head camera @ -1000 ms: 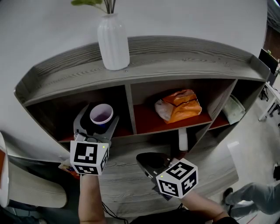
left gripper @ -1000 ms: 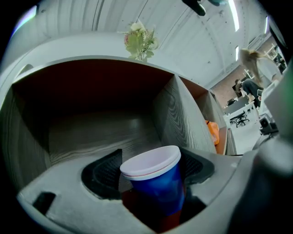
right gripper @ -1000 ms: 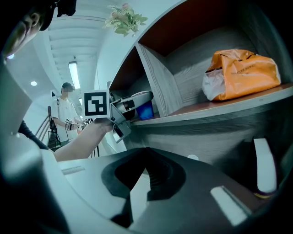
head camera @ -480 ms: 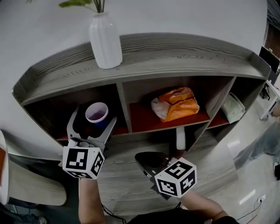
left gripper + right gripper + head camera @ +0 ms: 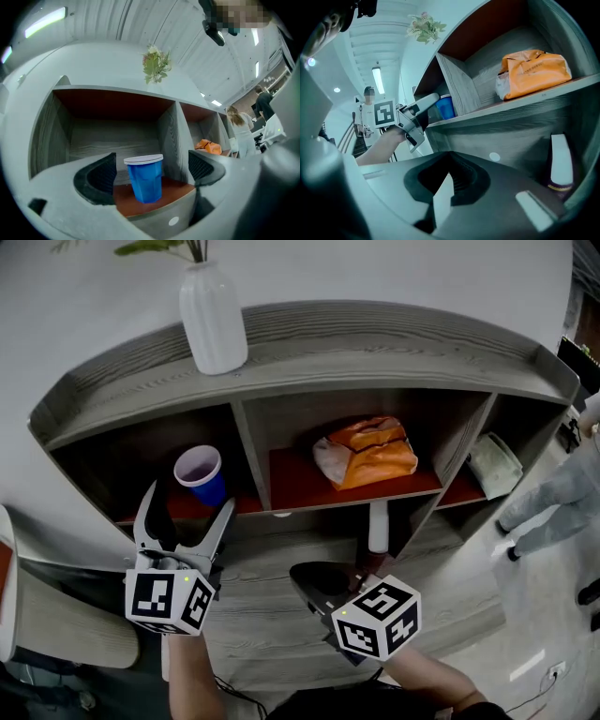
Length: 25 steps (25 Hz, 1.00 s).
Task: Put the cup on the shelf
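Your left gripper (image 5: 187,507) has its jaws wide apart, they have just been opening, and it grips nothing. The blue cup (image 5: 200,474) stands upright on the red floor of the left compartment of the shelf (image 5: 375,343), close to the front edge and just left of the divider. In the left gripper view the cup sits in the gap between the two dark pads, with clear space on both sides and neither pad touching it. Your right gripper (image 5: 317,579) is lower down in front of the shelf, with its jaws closed together tip to tip and nothing between them. An orange bag (image 5: 366,451) lies in the middle compartment on the same red floor. A white bottle (image 5: 378,526) stands in the opening below it, near the right gripper. A pale packet (image 5: 495,465) leans in the right compartment. A white vase (image 5: 213,320) with green stems stands on the top board, above the left compartment. A person (image 5: 553,507) stands on the floor at the right edge.
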Tool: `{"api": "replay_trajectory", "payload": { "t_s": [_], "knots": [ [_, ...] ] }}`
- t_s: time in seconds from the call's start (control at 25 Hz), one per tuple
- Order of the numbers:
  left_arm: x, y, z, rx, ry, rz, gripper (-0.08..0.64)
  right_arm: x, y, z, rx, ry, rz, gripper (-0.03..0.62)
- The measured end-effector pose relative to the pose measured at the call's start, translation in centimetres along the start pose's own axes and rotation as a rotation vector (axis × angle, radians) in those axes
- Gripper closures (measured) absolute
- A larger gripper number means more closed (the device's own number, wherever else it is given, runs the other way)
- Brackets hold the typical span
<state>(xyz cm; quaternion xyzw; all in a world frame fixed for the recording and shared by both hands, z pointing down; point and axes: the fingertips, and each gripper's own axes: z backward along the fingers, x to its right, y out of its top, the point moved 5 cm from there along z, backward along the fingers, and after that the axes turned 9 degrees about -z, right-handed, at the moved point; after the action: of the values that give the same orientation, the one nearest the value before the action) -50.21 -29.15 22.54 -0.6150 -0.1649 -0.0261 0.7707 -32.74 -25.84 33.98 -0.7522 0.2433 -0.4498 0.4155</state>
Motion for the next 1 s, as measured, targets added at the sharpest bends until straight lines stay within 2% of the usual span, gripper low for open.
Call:
{"api": "replay_trajectory", "payload": {
  "t_s": [0.16,0.36,0.8,1.0],
  "knots": [
    [1.4,0.7,2.7,0.017,0.024,0.031,0.139,-0.1,-0.5,1.1,-0.004,0.009,0.004,0.592],
    [4.5,1.1,4.6,0.024,-0.012,0.095,0.188,0.4,-1.1,2.8,-0.007,0.010,0.008,0.592],
    [12.6,-1.2,6.4,-0.094,-0.139,0.177,0.327,1.7,-2.2,6.0,0.010,0.002,0.007,0.592],
    [15.2,-2.3,7.6,-0.144,-0.183,0.230,0.412,1.9,-2.7,6.7,0.016,0.001,0.006,0.592]
  ]
}}
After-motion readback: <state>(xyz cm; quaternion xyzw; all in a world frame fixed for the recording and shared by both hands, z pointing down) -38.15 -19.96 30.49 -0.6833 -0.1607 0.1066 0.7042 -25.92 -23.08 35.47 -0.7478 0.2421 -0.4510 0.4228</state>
